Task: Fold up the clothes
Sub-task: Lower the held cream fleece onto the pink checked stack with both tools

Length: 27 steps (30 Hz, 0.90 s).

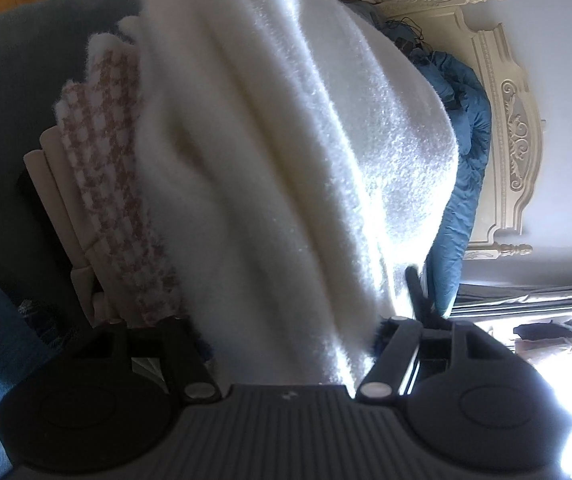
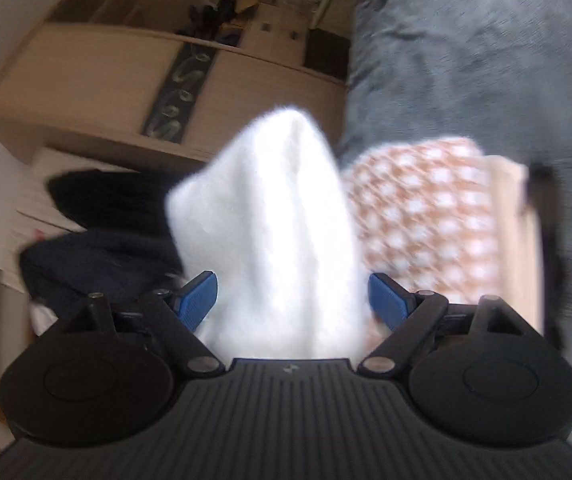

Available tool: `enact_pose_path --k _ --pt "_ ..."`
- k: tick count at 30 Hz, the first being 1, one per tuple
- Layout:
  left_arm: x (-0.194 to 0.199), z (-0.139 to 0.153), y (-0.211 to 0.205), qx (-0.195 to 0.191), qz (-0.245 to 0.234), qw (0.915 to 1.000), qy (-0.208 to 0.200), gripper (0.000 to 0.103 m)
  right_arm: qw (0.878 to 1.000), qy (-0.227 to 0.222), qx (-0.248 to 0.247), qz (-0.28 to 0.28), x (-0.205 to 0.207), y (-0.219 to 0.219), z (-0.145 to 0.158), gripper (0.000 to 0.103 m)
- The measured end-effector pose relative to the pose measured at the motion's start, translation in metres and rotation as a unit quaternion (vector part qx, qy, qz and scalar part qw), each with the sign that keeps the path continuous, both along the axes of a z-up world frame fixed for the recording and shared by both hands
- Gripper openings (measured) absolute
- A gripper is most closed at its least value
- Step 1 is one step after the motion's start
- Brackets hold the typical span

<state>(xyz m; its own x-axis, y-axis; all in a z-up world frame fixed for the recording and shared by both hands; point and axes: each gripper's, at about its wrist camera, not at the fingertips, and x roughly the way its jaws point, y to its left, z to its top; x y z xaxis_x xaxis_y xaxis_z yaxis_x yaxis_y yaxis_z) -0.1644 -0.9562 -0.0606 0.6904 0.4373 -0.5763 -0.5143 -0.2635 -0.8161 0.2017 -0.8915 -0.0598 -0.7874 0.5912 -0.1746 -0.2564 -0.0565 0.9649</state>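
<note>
Nearest the right gripper, white fleece rises between two blue pads that stand well apart, one at 9 o'clock of the cloth and one at 3; the jaws are wide, and whether either pad presses the cloth I cannot tell, as this view is blurred. The left gripper has the same white fleece filling the gap between its arms and hiding its fingertips, so I cannot tell whether it grips or only sits under the cloth.

Just past the fleece, at 9 o'clock in the left view, lies a brown-and-white checked cloth on a stack of cream folded pieces, all on grey bedding. A blue garment hangs at 3 o'clock, and beyond it stands a carved cream bed end. In the right view a wooden cabinet stands far off at 11 o'clock, with dark clothes at 9.

The fleece looks thick, soft and light. It should drape and sag rather than hold a crease, and the pile may slip between smooth pads. An edge or corner, pinched through all layers, seems the surest place to hold; the bulky middle would bunch.
</note>
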Motion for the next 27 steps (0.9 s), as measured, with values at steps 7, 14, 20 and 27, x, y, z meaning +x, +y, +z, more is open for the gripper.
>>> enact_pose_path --k 7,14,20,27 --pt "0.003 0.006 -0.006 0.013 -0.006 0.9997 0.018 0.063 0.999 -0.043 0.006 -0.001 -0.023 0.008 0.014 0.053" --pt "0.01 0.04 -0.019 0.039 -0.025 0.9974 0.055 0.058 0.994 -0.087 0.066 -0.028 -0.028 -0.021 0.056 0.033" --pt "0.029 0.053 -0.019 0.039 -0.054 0.9974 0.028 0.058 0.988 -0.099 0.116 -0.036 -0.004 -0.035 0.092 0.03" --pt "0.048 0.002 -0.012 0.0 -0.052 0.9986 0.012 0.059 0.993 -0.085 0.079 -0.025 0.027 -0.022 0.047 0.031"
